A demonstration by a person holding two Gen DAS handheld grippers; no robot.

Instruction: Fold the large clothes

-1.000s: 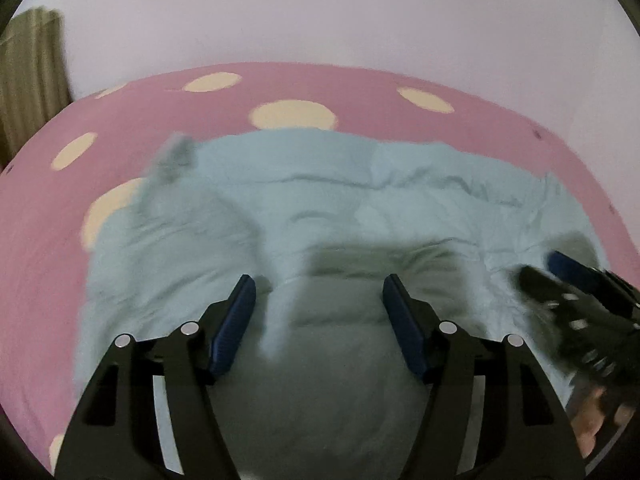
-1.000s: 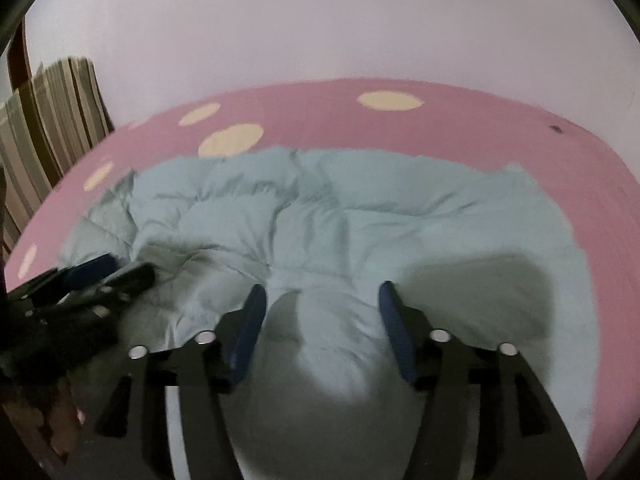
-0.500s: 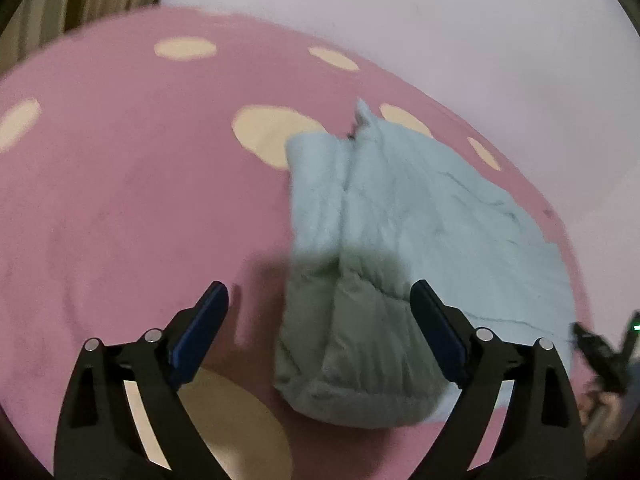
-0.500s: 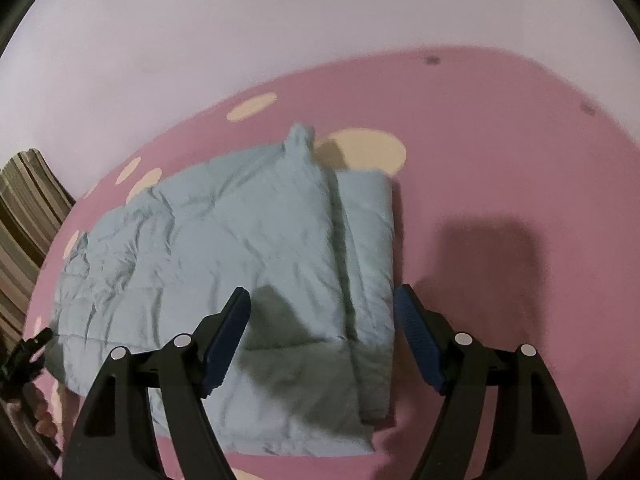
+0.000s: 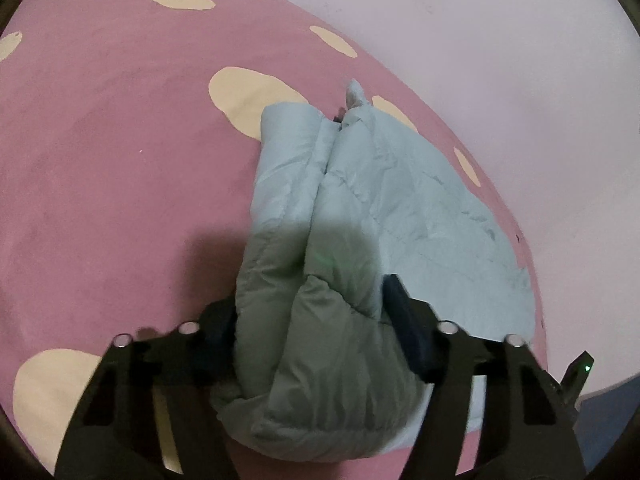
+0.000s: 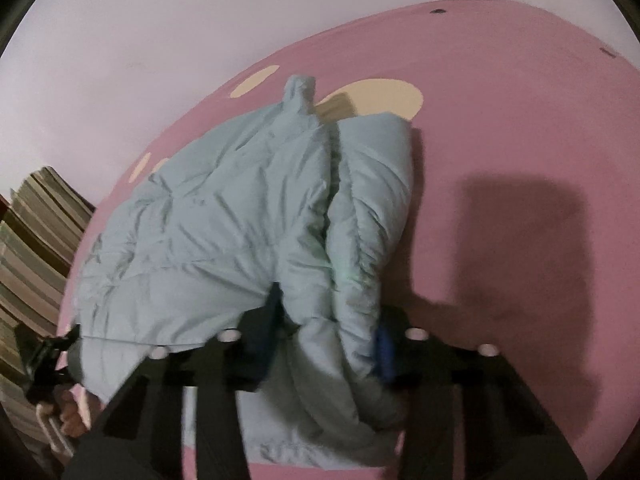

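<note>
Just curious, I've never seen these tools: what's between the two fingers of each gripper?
Puffy folds of the light blue jacket. The left gripper and right gripper are both closing on its bunched edge, each shown in its own wrist view.

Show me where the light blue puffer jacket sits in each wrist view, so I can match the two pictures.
Left wrist view: the light blue puffer jacket runs from centre to lower right, its near end between the closing left claw fingers.
Right wrist view: the jacket fills centre-left, its near edge bunched in the closing right claw.
Shared landmark: the jacket's upright tip by a cream spot on the pink cover.
</note>
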